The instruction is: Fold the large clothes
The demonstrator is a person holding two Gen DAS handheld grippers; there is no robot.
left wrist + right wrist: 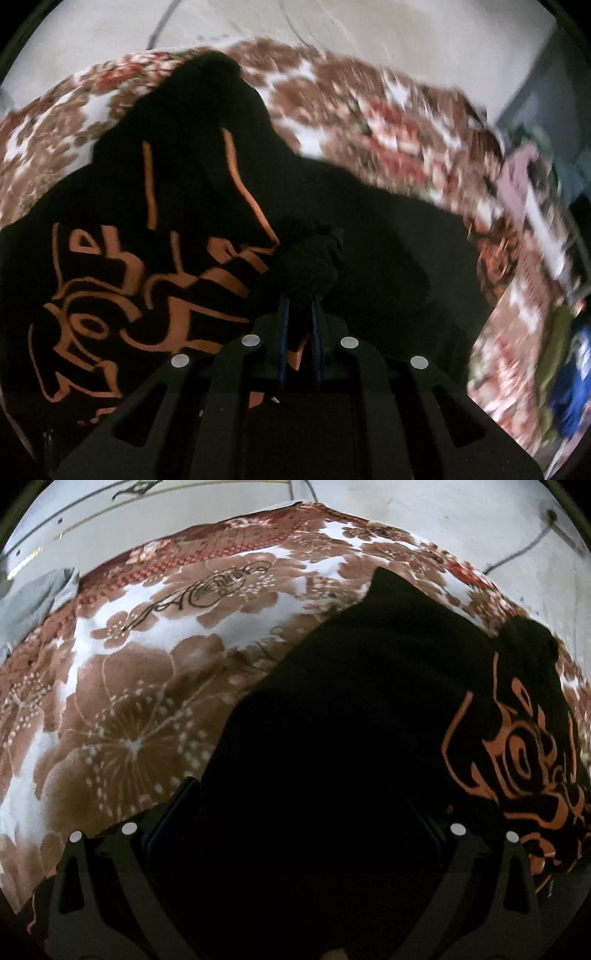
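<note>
One left tool [300, 295] pinches the black garment [166, 229].

A floral blanket [122, 716] in brown, red and white spreads out below me, with a dark scrolled logo [207, 587] printed on it. Grey cloth [33, 602] sits at its far left edge. Off to my right, blurred, lie blue fabric [569, 391] and something pink [517, 173]. A pale wall [388, 29] rises behind.

- Soft daylight on the floral bedspread [122, 709]; the black garment [332, 738] swallows all detail
- Left view smeared at right; fisheye edges bend
</note>
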